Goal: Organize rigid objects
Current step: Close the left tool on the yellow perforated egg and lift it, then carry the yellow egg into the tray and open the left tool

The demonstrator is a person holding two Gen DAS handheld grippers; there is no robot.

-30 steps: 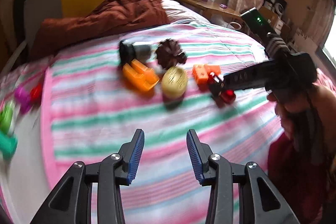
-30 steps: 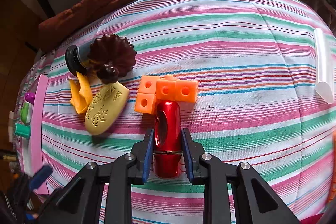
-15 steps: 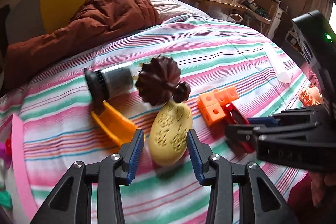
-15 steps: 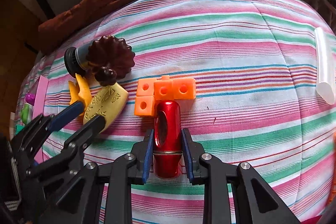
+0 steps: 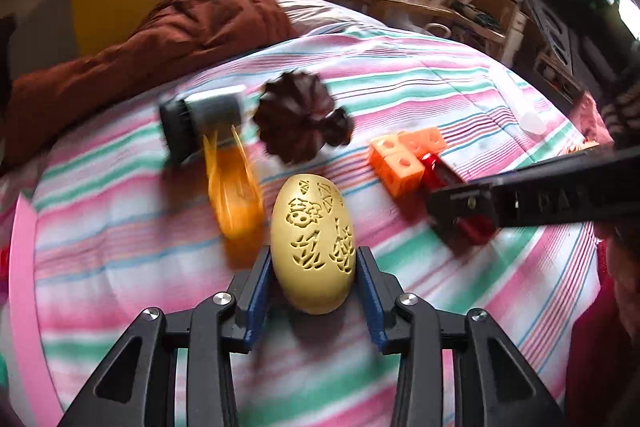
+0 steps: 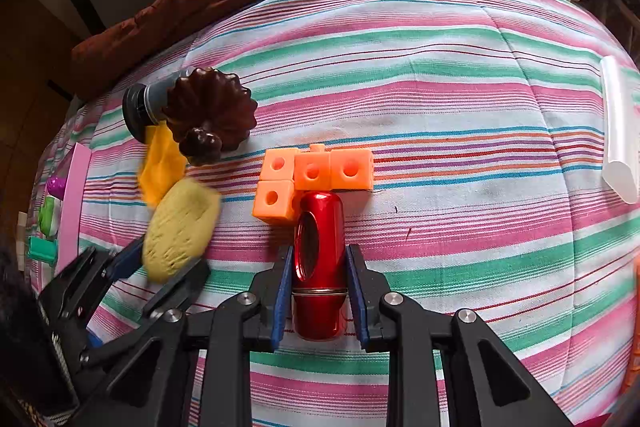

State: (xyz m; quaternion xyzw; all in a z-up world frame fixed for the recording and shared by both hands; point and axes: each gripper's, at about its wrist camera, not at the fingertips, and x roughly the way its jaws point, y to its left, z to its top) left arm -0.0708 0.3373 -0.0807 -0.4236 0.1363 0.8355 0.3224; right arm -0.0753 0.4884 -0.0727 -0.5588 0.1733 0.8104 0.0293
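My left gripper (image 5: 312, 267) is shut on a carved yellow egg-shaped object (image 5: 314, 239), which also shows in the right wrist view (image 6: 180, 227). My right gripper (image 6: 316, 263) is shut on a red metal cylinder (image 6: 318, 259), its tip against a cluster of orange cubes (image 6: 312, 175). The cylinder (image 5: 452, 195) and cubes (image 5: 404, 159) also show in the left wrist view. A dark brown fluted piece (image 5: 300, 119), an orange plastic piece (image 5: 236, 195) and a grey-and-black cylinder (image 5: 200, 119) lie behind the egg.
Everything lies on a striped bedsheet (image 6: 440, 87). A brown quilt (image 5: 168, 23) is bunched at the head. A translucent white tube (image 6: 620, 131) lies at the right. Small coloured toys (image 6: 48, 219) and a pink strip (image 6: 74, 203) sit at the left edge.
My left gripper has moved forward to the yellow egg-shaped object and closed on it. My right gripper stays shut on the red cylinder, nearly still.
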